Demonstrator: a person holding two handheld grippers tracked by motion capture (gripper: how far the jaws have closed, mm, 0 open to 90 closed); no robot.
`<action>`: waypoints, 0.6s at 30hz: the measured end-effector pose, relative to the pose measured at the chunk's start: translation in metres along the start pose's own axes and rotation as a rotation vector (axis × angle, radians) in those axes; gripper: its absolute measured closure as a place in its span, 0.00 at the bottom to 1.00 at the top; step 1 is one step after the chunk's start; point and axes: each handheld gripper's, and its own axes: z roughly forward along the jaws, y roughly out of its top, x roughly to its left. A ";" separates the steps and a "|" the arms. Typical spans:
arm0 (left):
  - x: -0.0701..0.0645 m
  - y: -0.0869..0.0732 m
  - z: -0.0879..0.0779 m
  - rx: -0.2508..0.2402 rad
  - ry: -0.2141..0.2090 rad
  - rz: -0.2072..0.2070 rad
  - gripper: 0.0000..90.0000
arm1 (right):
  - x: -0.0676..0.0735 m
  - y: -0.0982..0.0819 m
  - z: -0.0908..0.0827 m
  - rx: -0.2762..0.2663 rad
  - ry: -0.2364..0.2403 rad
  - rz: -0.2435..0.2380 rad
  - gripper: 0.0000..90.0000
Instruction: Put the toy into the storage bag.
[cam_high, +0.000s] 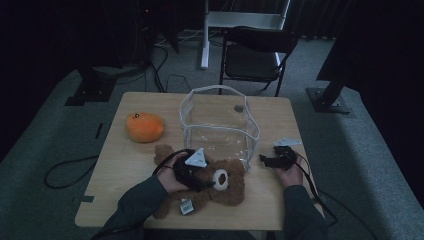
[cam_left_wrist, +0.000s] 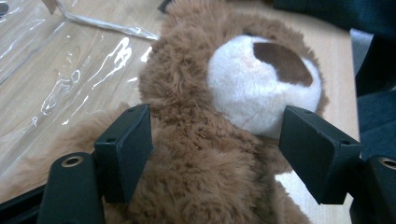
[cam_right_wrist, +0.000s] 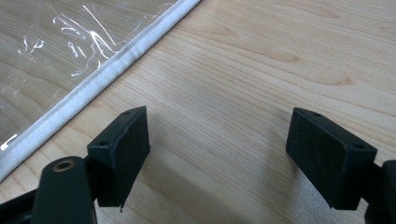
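The room is dim. A wooden table (cam_high: 135, 175) stands on grey carpet (cam_high: 45, 145). Behind it are a black folding chair (cam_high: 255, 55), a white stand (cam_high: 205, 35), dark curtains and loose cables (cam_high: 65, 172).

Light wooden tabletop (cam_high: 130, 165) carries a brown teddy bear (cam_high: 220, 187), an orange plush toy (cam_high: 144, 127), and a clear plastic bag (cam_high: 220, 125) standing open.

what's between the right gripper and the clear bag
Only bare wood of the table. In the right gripper view, the open right gripper hovers over it, and the clear bag, with its white edge, lies just beyond.
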 end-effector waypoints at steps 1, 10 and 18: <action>0.001 -0.001 0.001 0.003 -0.004 0.001 0.28 | 0.000 0.000 0.000 0.000 0.000 0.000 0.23; 0.004 0.000 0.010 0.057 -0.007 0.029 0.21 | 0.000 0.000 0.000 0.000 0.000 0.000 0.23; -0.001 0.003 0.027 0.163 0.020 0.121 0.16 | 0.000 0.000 0.000 0.000 0.000 0.001 0.23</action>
